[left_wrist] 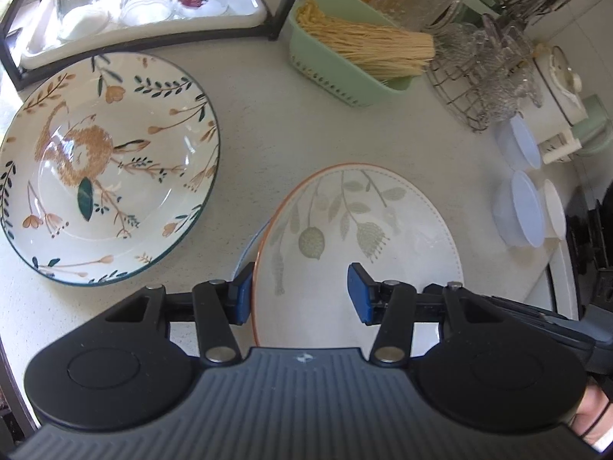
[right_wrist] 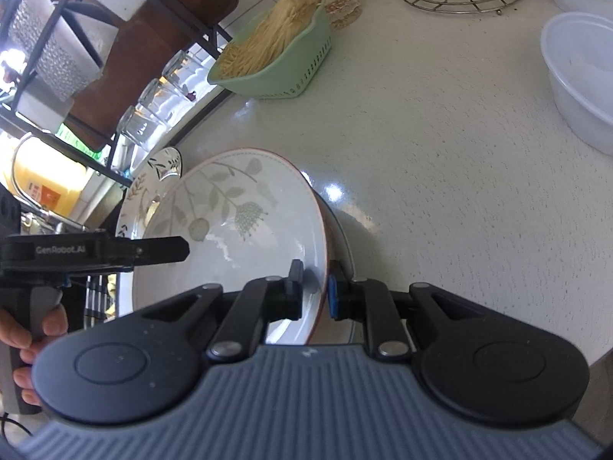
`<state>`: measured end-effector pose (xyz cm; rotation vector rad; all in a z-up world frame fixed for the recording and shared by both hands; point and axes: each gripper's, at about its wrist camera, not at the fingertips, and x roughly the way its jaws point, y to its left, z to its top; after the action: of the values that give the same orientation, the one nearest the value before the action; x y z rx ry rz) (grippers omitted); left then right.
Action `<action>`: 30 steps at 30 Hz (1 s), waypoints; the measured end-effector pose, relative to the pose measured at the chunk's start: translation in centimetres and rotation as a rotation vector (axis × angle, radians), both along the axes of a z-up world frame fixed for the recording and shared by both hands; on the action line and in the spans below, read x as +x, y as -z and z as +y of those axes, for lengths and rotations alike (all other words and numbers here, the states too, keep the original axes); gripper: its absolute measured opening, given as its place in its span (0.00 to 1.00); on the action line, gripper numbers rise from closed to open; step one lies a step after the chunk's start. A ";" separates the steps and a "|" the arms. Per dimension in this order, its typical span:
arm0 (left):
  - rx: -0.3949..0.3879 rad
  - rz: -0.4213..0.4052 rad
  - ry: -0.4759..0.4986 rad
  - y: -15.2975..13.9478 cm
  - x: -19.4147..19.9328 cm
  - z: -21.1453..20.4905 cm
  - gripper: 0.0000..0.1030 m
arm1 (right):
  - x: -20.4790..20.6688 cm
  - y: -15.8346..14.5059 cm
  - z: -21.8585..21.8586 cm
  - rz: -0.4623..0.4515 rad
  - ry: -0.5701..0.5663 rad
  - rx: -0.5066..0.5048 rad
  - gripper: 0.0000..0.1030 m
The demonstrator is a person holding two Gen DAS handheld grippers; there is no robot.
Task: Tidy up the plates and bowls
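Observation:
A white plate with grey leaves and an orange rim (left_wrist: 356,237) is tilted above the counter. My right gripper (right_wrist: 315,291) is shut on its rim (right_wrist: 320,260). My left gripper (left_wrist: 300,293) is open, its jaws straddling the plate's left edge without pinching it; it also shows in the right wrist view (right_wrist: 180,247). A larger floral plate with a green rim (left_wrist: 107,168) lies flat on the counter to the left, partly hidden behind the leaf plate in the right wrist view (right_wrist: 134,199). Another dish's blue-edged rim (left_wrist: 249,241) peeks from under the leaf plate.
A green basket of noodles (left_wrist: 345,53) stands behind. A black rack holds a white tray of upturned glasses (left_wrist: 126,4). A wire stand with glassware (left_wrist: 482,76) and clear plastic tubs (left_wrist: 521,207) sit at right, near the counter edge (right_wrist: 597,356).

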<state>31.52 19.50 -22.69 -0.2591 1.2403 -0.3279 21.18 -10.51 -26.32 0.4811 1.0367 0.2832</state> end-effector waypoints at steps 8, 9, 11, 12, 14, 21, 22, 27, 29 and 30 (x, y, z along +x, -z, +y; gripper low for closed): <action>-0.035 0.009 -0.052 0.1 -0.3 0.9 0.54 | 0.3 -0.2 0.3 -0.005 -0.019 -0.021 0.17; -0.034 0.012 -0.054 0.1 -0.4 0.9 0.54 | 0.3 -0.2 0.3 -0.005 -0.018 -0.022 0.17; -0.023 0.015 -0.052 0.0 -0.5 0.8 0.54 | 0.4 -0.1 0.3 -0.001 -0.017 -0.018 0.17; -0.021 0.018 -0.051 -0.1 -0.5 0.8 0.54 | 0.4 -0.1 0.3 0.002 -0.019 -0.016 0.17; -0.019 0.027 -0.051 -0.2 -0.5 0.9 0.54 | 0.3 -0.1 0.2 0.003 -0.019 -0.015 0.17; 0.016 0.021 -0.024 -1.2 -1.0 1.3 0.54 | 0.1 -0.3 0.0 0.014 0.000 -0.013 0.17; 0.010 0.018 -0.024 -1.3 -1.1 1.4 0.54 | 0.0 -0.4 0.1 0.013 0.000 -0.021 0.17; -0.004 0.025 -0.020 -1.6 -1.2 1.9 0.54 | 0.1 -0.4 0.3 0.013 -0.005 -0.034 0.17; -0.004 0.020 -0.022 -1.7 -1.3 2.0 0.54 | 0.0 -0.8 0.4 -0.002 -0.001 -0.061 0.17; -0.002 0.017 -0.022 -1.8 -1.4 1.9 0.54 | -0.1 -1.1 0.4 -0.011 0.001 -0.073 0.17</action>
<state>30.14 21.41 -20.89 -0.2777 1.2528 -0.3083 21.06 -10.07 -25.24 0.4140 1.0324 0.2465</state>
